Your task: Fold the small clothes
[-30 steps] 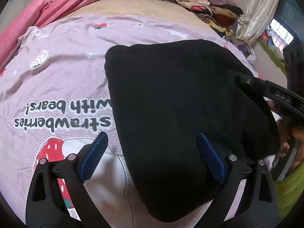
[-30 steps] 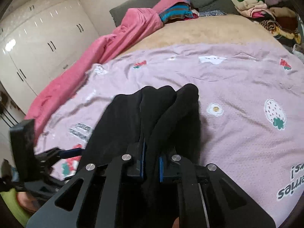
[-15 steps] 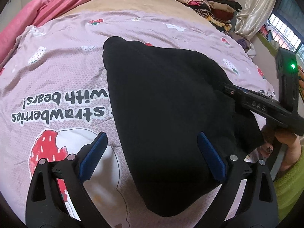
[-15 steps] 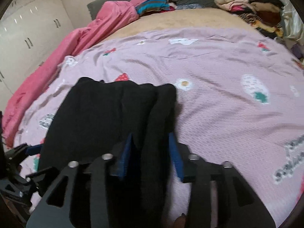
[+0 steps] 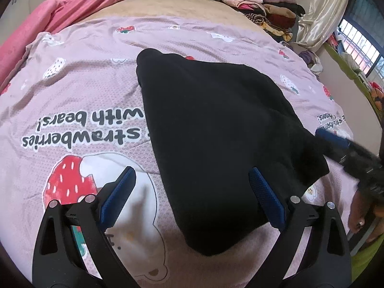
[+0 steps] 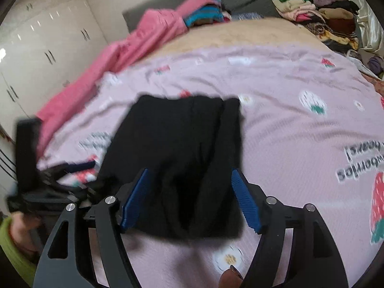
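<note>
Lying flat between both opened jaws, black garment (image 6: 182, 158) touches neither; right gripper (image 6: 189, 199) jaws opening.

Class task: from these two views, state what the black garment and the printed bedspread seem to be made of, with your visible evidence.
Black garment: probably knit or fleece; matte, soft rounded folds, no sheen. Printed bedspread: likely thin woven or waffle-textured cotton blend; fine dotted grain, shallow wrinkles.

Right claw (image 6: 189, 199) has released the black garment (image 6: 182, 158); seemingly flat.
</note>
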`<state>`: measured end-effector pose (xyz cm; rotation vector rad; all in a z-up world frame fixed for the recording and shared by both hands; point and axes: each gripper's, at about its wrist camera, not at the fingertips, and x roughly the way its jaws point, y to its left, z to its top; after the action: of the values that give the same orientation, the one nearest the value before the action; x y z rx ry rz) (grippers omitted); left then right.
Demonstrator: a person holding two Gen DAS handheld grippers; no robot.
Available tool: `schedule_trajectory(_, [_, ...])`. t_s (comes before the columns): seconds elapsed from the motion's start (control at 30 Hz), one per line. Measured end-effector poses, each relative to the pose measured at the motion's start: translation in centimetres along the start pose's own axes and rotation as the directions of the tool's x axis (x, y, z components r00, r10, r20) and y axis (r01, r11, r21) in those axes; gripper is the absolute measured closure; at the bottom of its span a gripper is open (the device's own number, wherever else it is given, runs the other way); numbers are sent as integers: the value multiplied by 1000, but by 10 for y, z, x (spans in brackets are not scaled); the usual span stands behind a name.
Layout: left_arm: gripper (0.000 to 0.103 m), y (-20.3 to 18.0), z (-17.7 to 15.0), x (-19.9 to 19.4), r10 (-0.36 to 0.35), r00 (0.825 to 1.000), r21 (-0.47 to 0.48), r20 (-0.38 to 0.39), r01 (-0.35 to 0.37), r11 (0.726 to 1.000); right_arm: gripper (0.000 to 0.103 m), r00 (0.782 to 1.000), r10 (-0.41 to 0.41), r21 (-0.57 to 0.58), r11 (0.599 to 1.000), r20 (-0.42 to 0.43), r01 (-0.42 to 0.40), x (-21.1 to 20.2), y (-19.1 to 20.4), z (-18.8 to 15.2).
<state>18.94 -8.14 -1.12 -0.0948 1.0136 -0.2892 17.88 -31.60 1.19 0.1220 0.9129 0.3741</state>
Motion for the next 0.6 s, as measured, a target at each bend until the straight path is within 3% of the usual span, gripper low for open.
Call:
schedule_trajectory(0.1, [14,0,-4,-4,-11,1000,-5,5,11,1000,52,997,-46,28,998,-60,48,15,-13,-10])
schedule_trajectory(0.23, [14,-3,-12,-13,-33,999,4,28,33,999,51,996,-47,112,992,-77,56,22,-33,-27])
schedule_trajectory(0.33, [14,-6,-19,-20,-34,999,16,35,34,999,49,997,-70,105,992,-32,73,10,-25,-32])
schedule_trajectory(0.43, [11,-8,-27,-30,-45,998,23,48,44,999,42,992,-122,62,991,45,119,-12,-8,-36])
schedule_trajectory(0.5, [10,-10,-32,-38,-48,997,30,63,46,998,28,984,-149,47,988,92,145,-27,1,-38])
schedule_trajectory(0.6, [10,-11,-38,-51,-53,995,42,83,50,998,19,970,-180,35,984,165,176,-51,14,-44])
